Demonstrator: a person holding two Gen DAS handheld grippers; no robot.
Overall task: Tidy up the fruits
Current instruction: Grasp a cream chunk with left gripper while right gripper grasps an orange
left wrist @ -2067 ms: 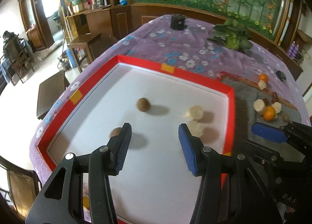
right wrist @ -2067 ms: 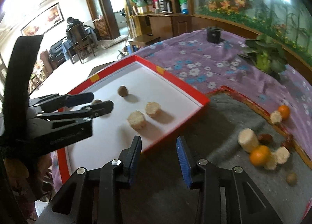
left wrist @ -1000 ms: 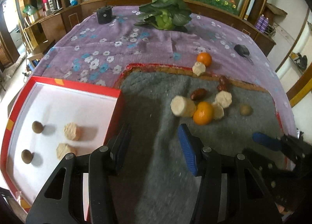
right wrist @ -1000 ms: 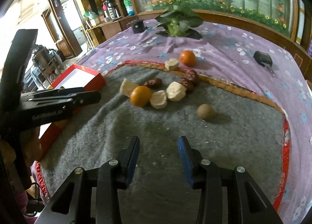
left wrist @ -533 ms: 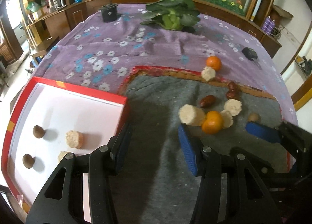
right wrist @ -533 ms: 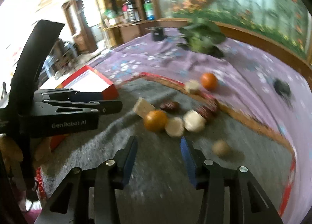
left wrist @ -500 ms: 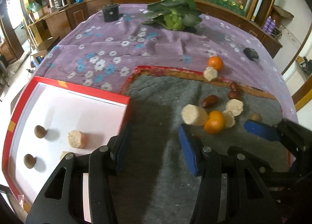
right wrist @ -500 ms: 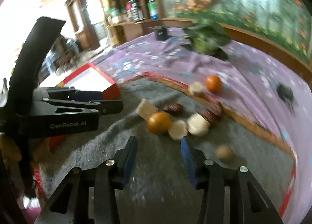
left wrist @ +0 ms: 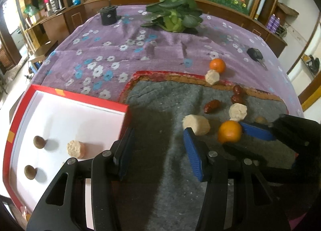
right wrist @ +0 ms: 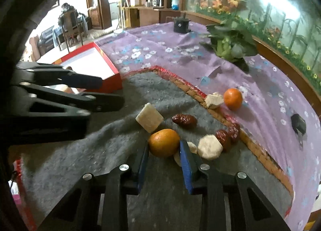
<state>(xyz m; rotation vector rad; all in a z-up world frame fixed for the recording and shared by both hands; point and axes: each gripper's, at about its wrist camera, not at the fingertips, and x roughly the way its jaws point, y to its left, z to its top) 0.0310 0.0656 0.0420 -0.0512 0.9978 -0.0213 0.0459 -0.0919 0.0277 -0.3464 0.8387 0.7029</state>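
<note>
My right gripper (right wrist: pixel 164 150) has an orange (right wrist: pixel 164 142) between its blue pads on the grey mat (right wrist: pixel 104 142). Its jaws are closing and both pads touch the fruit. The same orange (left wrist: pixel 229 131) shows in the left wrist view inside the right gripper (left wrist: pixel 232 135). Pale chunks (right wrist: pixel 149 117) (right wrist: pixel 209 147) and red dates (right wrist: pixel 184 119) lie around it. A second orange (right wrist: pixel 232 95) rests on the purple cloth. My left gripper (left wrist: pixel 158 140) hovers open and empty over the mat beside the red-rimmed white tray (left wrist: pixel 80 98), which holds two brown round fruits (left wrist: pixel 39 142) and pale pieces (left wrist: pixel 75 149).
At the far side of the purple flowered tablecloth (left wrist: pixel 112 50) lie a leafy green vegetable (left wrist: pixel 172 18) and a black round holder (left wrist: pixel 108 16). A black key fob (left wrist: pixel 254 54) is at the right. A small brown fruit (left wrist: pixel 260 119) sits behind the right gripper.
My right gripper has moved in on the near orange and narrowed its jaws around it. The left gripper's view has stayed almost the same, its jaws still apart.
</note>
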